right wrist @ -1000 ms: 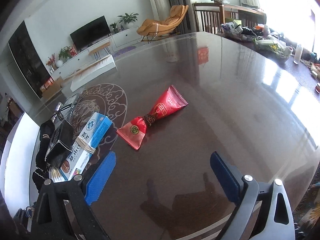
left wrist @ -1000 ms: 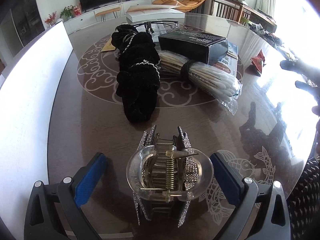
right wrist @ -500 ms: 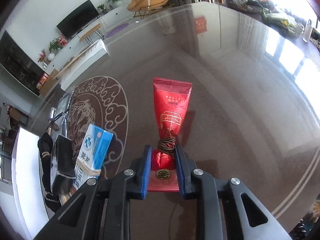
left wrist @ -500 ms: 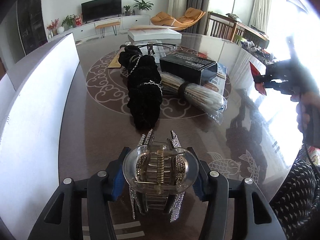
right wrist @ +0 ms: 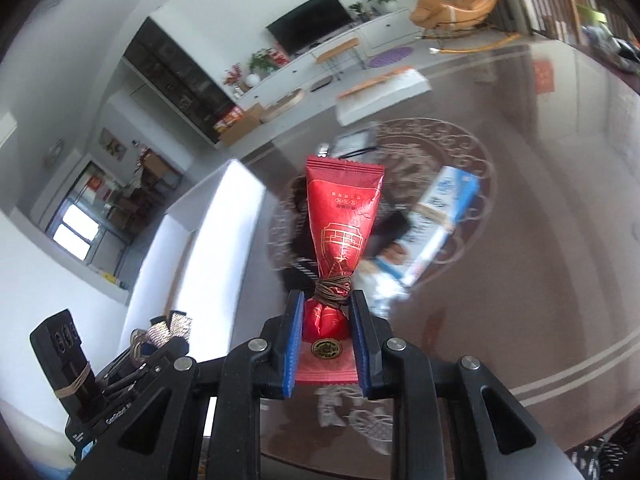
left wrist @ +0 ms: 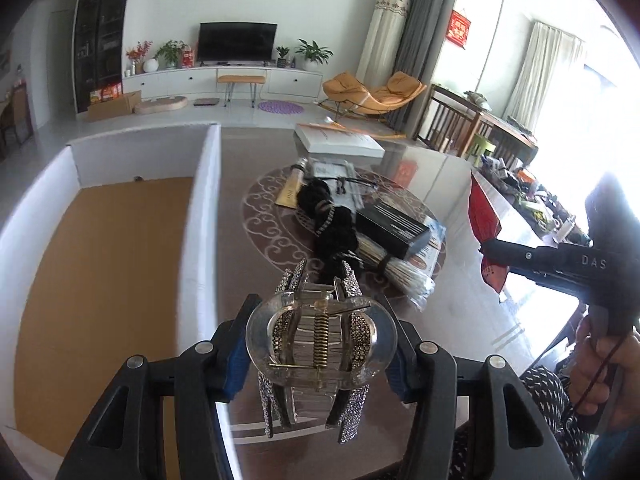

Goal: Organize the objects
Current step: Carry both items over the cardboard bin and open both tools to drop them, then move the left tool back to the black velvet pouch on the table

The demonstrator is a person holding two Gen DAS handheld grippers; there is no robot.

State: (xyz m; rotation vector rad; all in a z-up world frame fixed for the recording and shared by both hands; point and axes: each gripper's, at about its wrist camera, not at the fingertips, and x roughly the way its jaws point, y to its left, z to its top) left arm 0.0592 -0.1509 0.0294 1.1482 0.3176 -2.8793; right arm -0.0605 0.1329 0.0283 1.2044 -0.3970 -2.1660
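My left gripper [left wrist: 320, 344] is shut on a clear rhinestone hair claw clip [left wrist: 320, 344] and holds it lifted above the dark table, beside the white-walled cardboard box [left wrist: 204, 216] at the left. My right gripper [right wrist: 325, 320] is shut on a red tied snack packet [right wrist: 340, 224], lifted off the table; it also shows in the left wrist view [left wrist: 486, 220]. On the table lie a black scrunchie bundle [left wrist: 332, 220], a bundle of cotton swabs [left wrist: 400, 272], a black box [left wrist: 390, 226] and a blue-white box [right wrist: 444, 208].
The box has a brown floor [left wrist: 100, 280] with nothing big in it. A white flat box [left wrist: 340, 142] lies at the table's far side. The left gripper and clip show at the lower left of the right wrist view [right wrist: 160, 336]. Chairs stand at the right.
Both grippers have risen from the table with their loads. The left has swung toward the white box; the right has turned left with the red packet.
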